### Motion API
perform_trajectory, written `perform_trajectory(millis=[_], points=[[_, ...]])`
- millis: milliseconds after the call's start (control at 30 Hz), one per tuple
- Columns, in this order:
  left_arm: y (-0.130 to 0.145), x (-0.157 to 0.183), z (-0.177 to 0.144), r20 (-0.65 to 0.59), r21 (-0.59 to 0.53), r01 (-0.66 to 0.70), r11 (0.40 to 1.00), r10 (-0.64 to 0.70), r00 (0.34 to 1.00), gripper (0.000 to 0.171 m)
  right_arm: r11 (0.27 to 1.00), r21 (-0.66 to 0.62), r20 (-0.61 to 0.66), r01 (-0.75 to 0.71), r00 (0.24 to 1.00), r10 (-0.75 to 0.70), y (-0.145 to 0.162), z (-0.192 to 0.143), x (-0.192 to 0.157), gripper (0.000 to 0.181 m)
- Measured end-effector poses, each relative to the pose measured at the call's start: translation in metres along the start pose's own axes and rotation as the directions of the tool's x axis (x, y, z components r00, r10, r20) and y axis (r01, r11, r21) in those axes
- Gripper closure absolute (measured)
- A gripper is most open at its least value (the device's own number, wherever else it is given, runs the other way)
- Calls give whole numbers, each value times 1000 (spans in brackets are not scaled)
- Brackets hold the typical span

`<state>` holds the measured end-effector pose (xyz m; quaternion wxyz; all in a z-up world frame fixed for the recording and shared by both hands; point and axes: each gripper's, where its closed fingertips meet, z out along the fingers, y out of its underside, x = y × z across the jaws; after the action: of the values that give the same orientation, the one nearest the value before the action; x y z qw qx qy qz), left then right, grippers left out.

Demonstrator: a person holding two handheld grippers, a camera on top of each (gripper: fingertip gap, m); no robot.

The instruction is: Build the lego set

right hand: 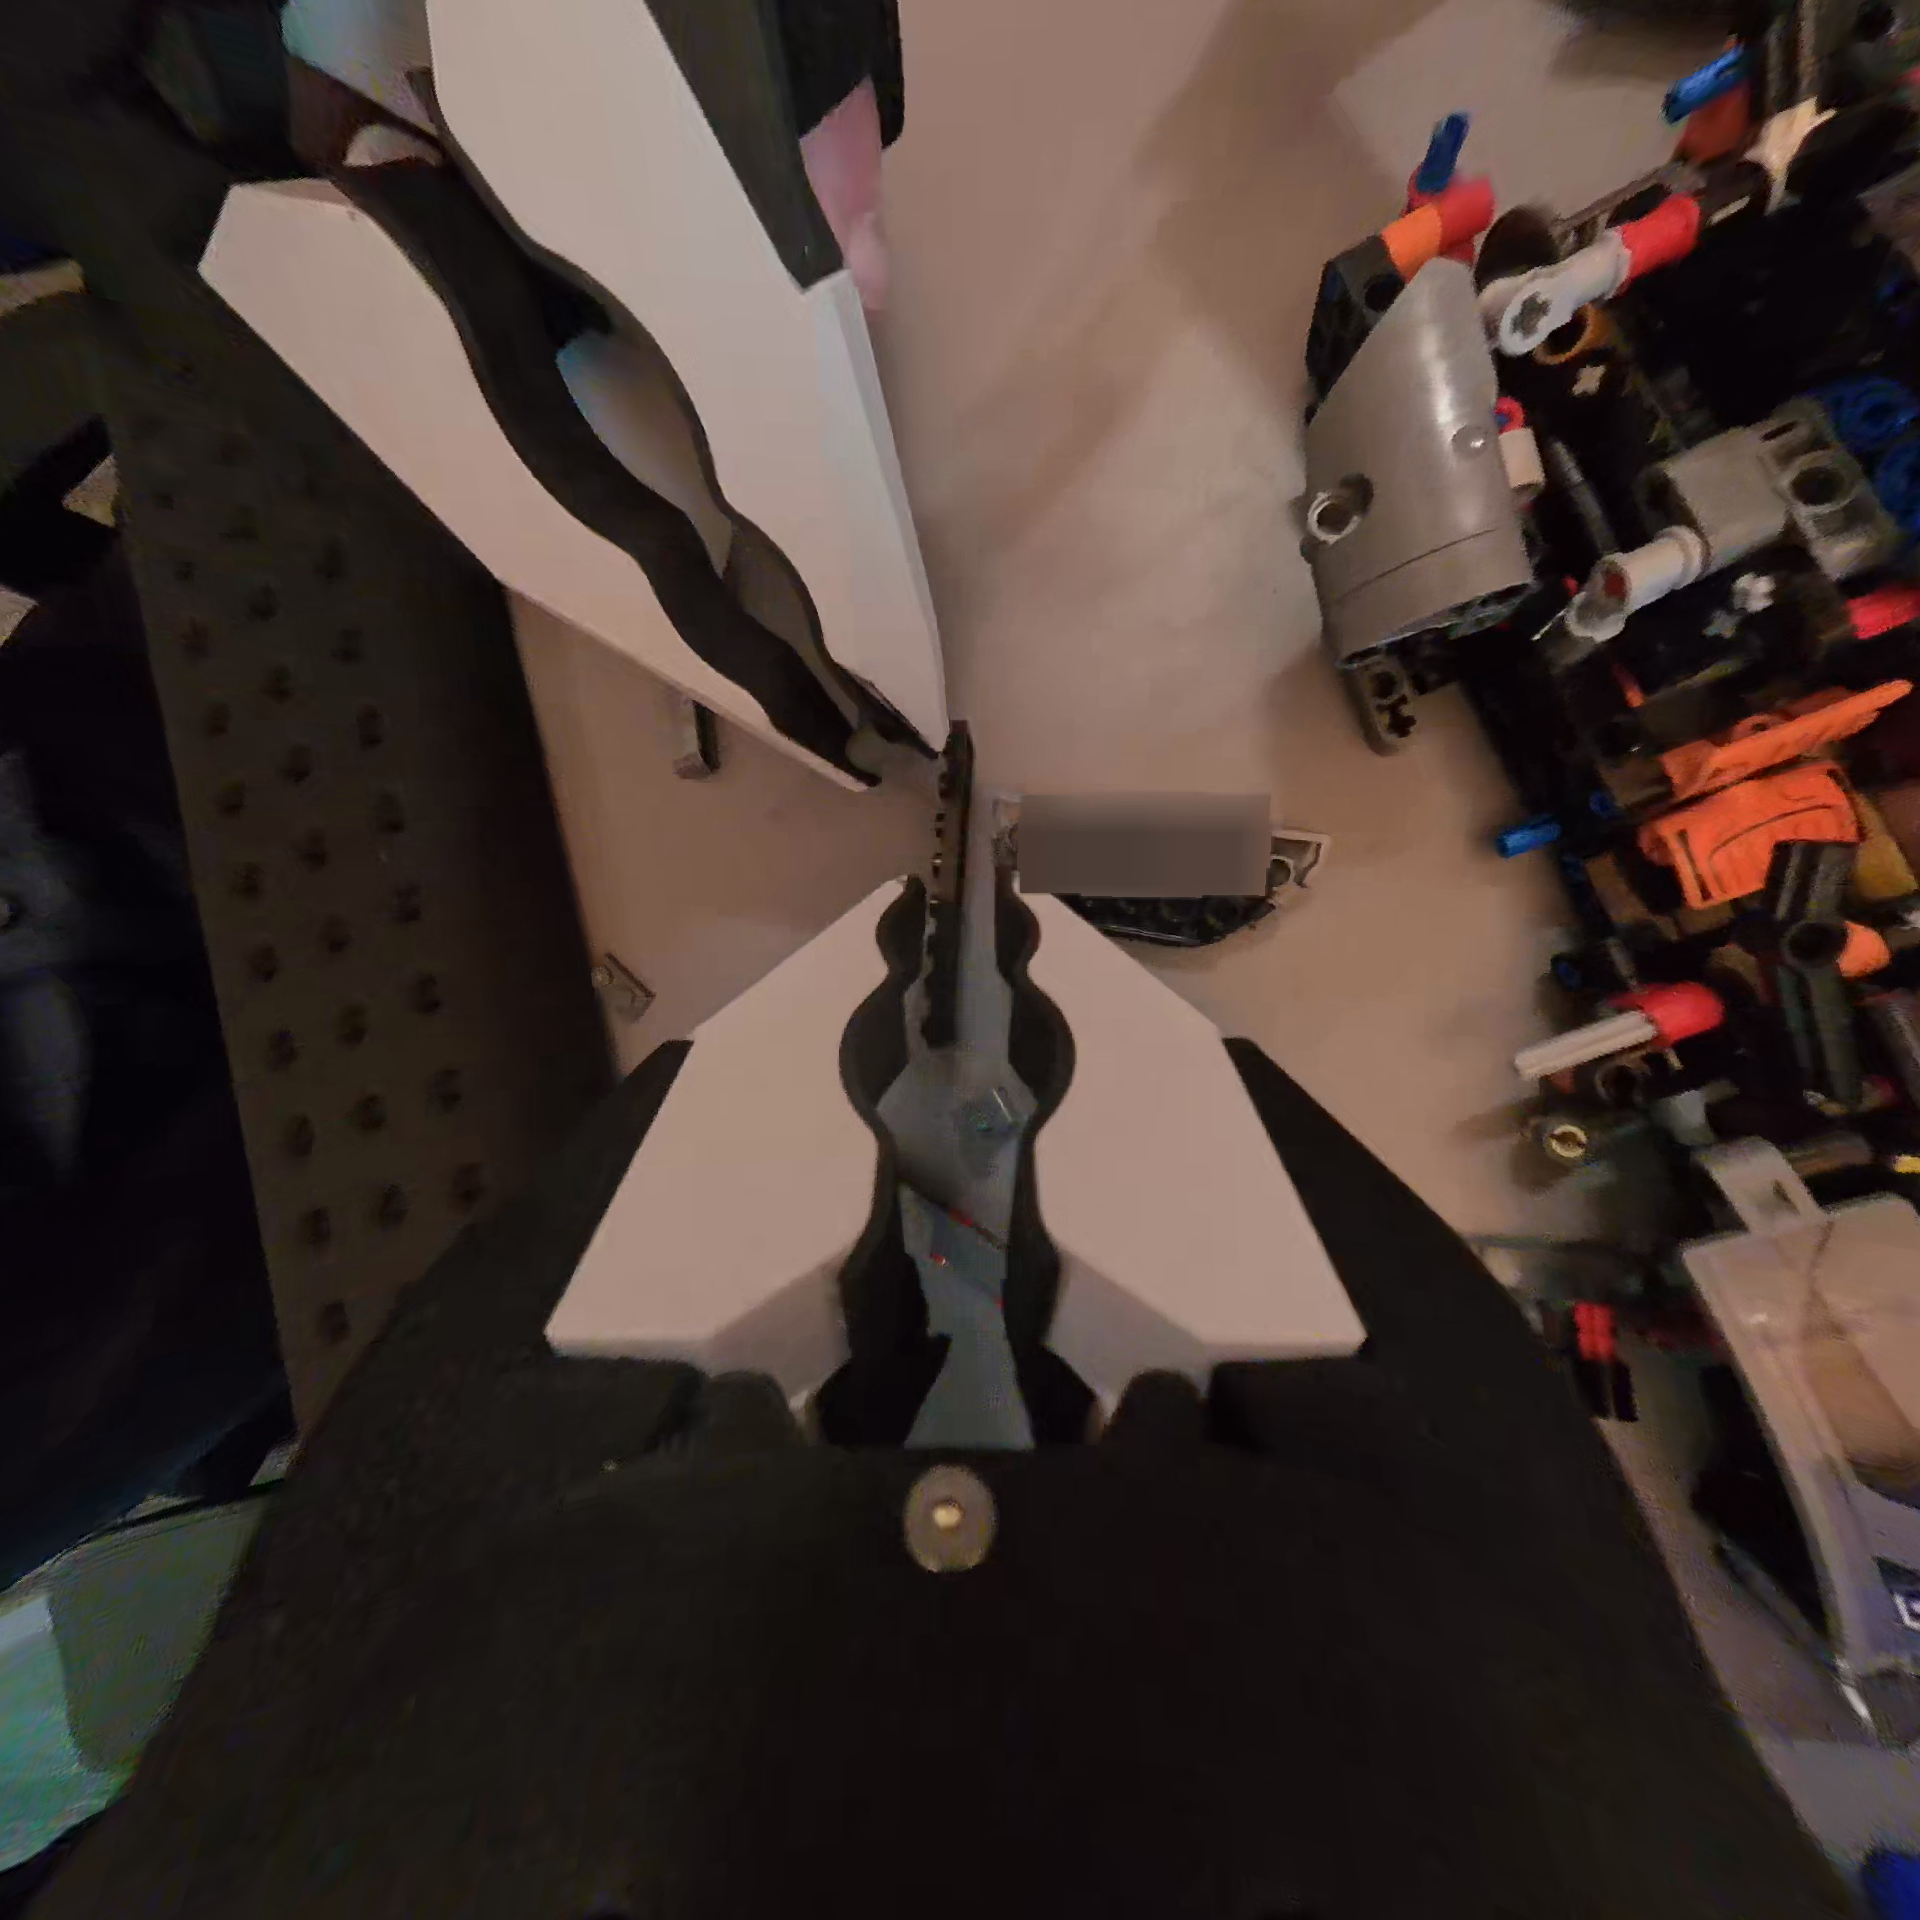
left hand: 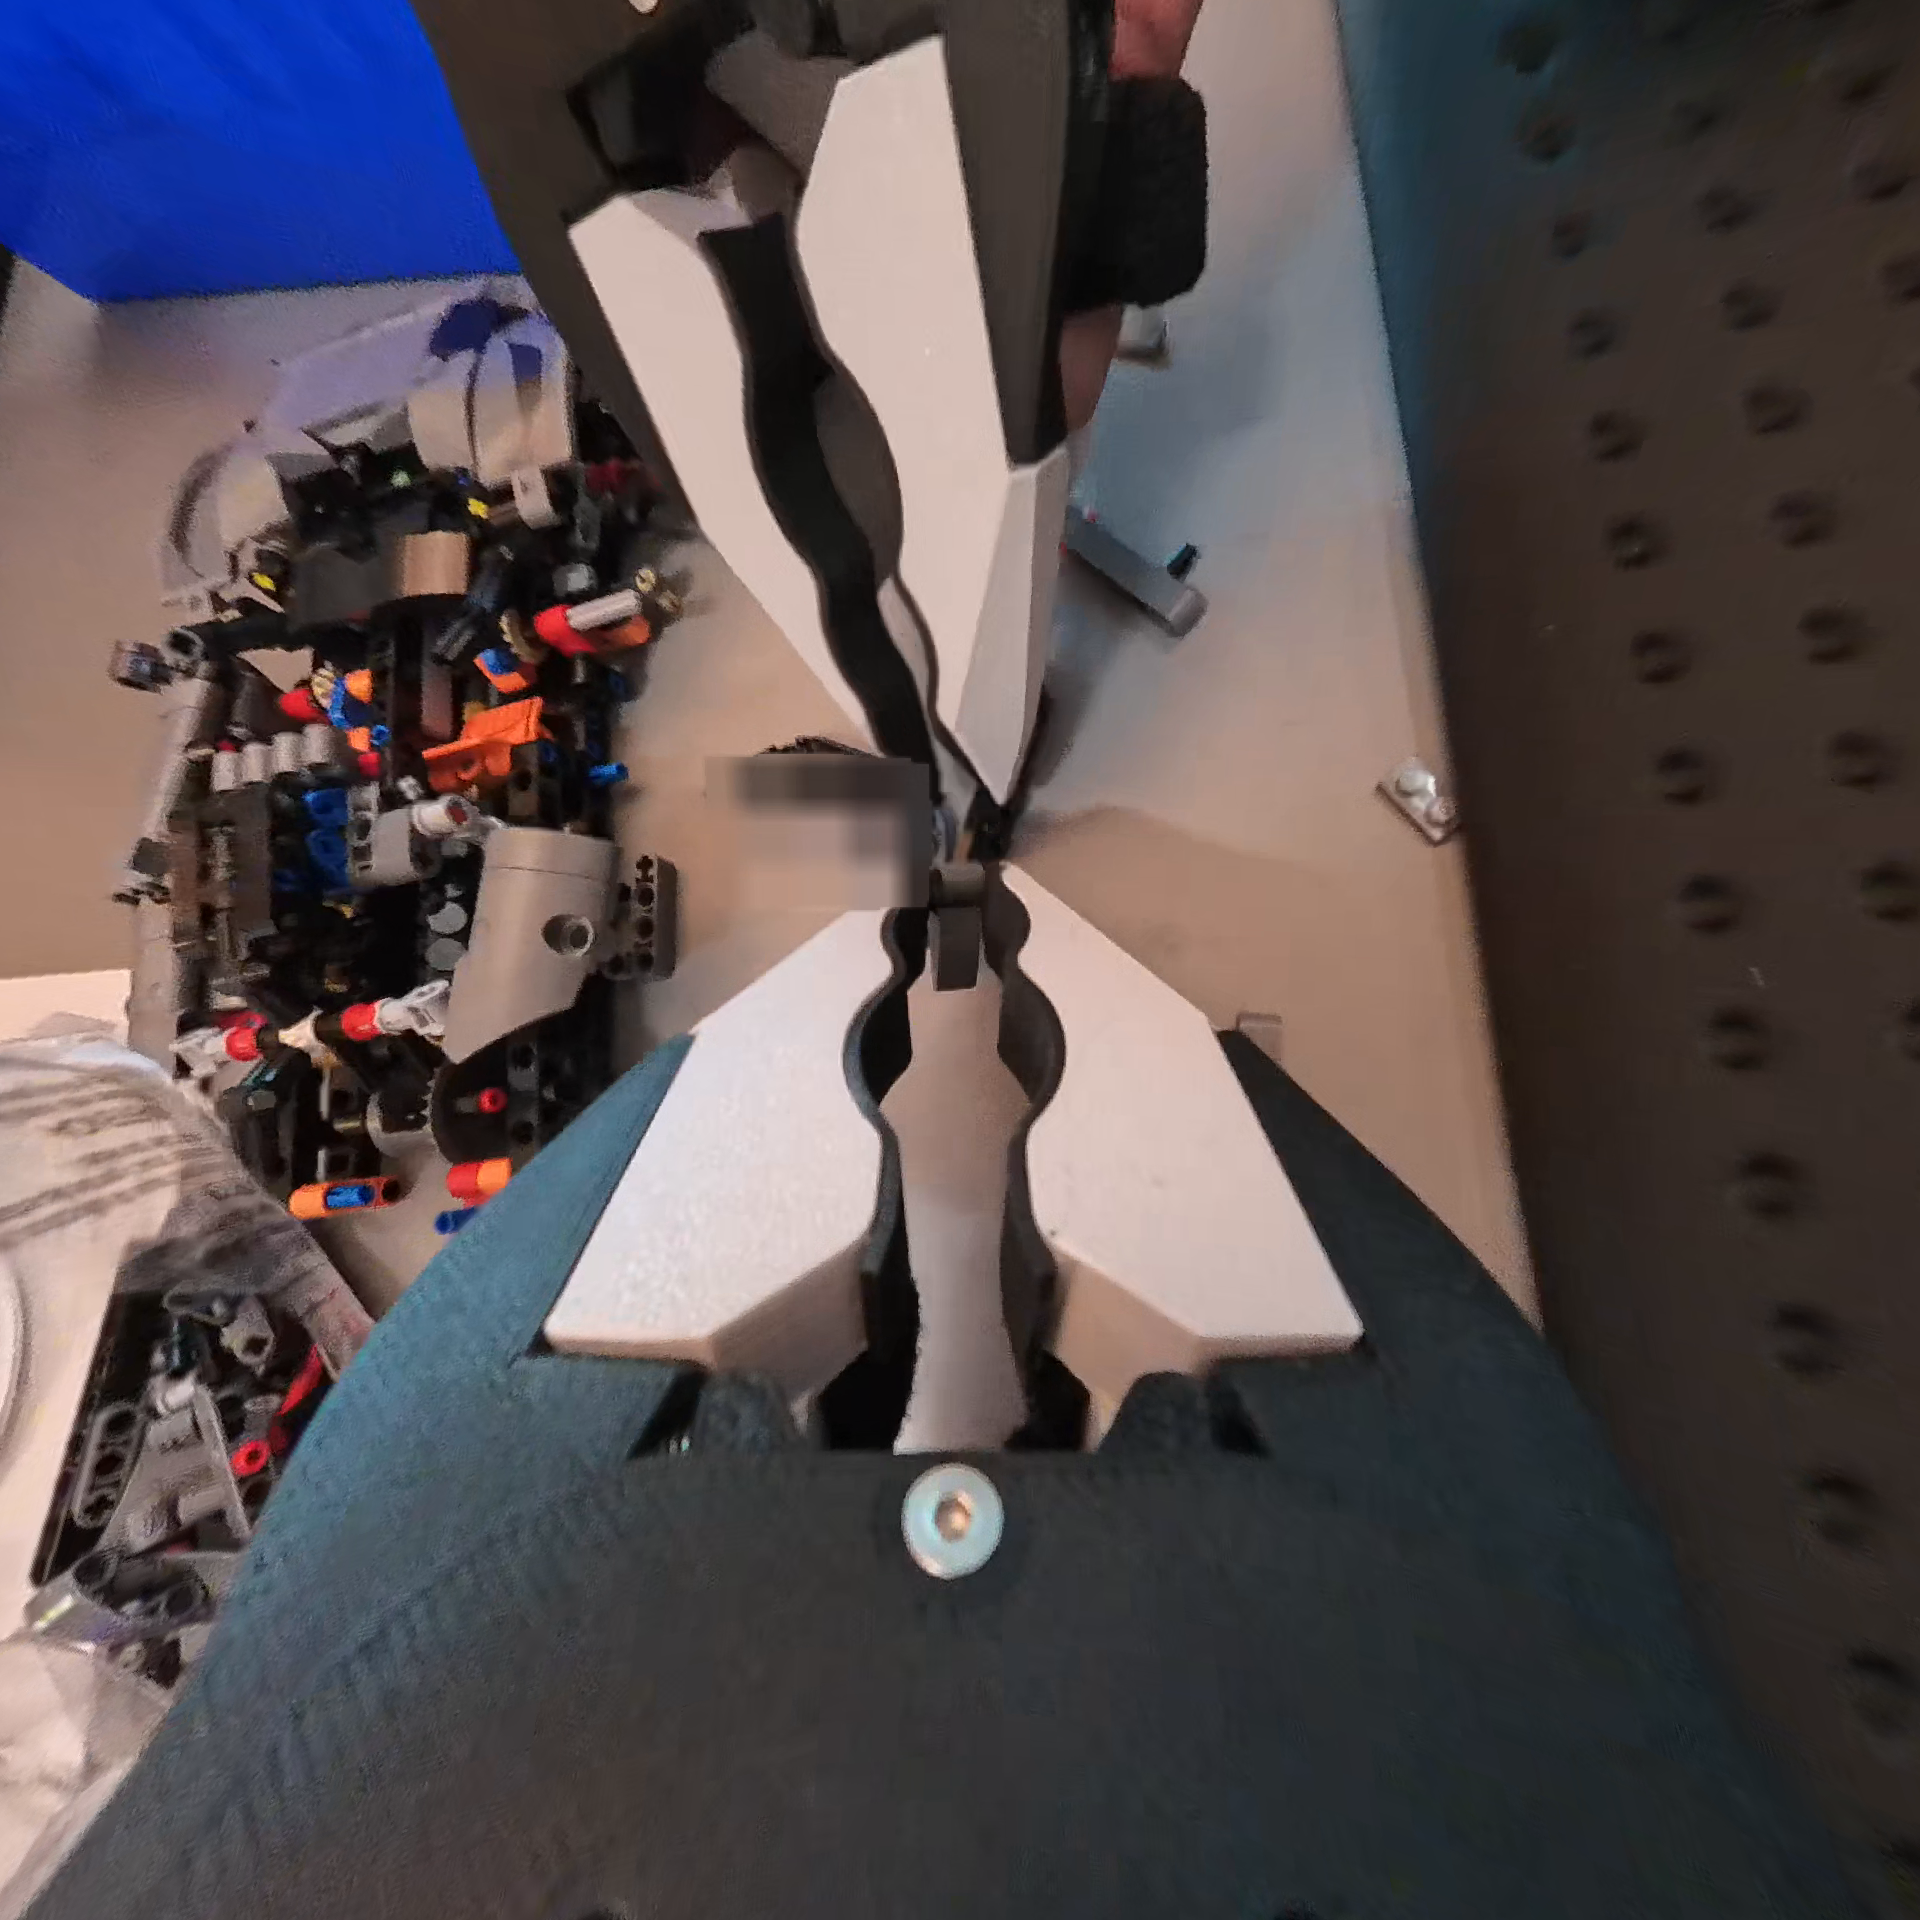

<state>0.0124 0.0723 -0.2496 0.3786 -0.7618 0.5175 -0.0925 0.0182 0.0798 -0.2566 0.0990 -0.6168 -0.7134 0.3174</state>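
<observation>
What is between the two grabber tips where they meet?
In the left wrist view, a small dark Lego piece sits pinched between the left gripper and the right gripper, tip to tip.

Open tabletop [left hand: 1247,883] between the part-built model [left hand: 416,831] and dark perforated panel [left hand: 1714,935]. Obstacles there: grey beam [left hand: 1132,577], small grey plate [left hand: 1418,795]. Both grippers meet tip-to-tip over it.

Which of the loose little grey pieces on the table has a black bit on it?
The long grey beam, lying beyond the right gripper, has the black bit at one end. The small flat grey plate near the dark pegboard is plain.
</observation>
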Motion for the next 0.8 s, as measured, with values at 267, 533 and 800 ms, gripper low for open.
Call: perform_trajectory(millis=[267, 533, 800], points=[[-56, -15, -40, -197, 382, 336, 861, -280, 940, 164, 947, 264, -158, 182, 977, -143, -36, -39, -16, 161], [-90, -35, -80, -240, 647, 411, 642, -341, 909, 165, 850, 520, -113, 77, 993, -21, -84, -48, -40, 157], [-95, -38, -92, -330, 687, 477, 548, -350, 877, 164, 815, 558, -246, 154, 969, -15, -94, -59, -35, 178]])
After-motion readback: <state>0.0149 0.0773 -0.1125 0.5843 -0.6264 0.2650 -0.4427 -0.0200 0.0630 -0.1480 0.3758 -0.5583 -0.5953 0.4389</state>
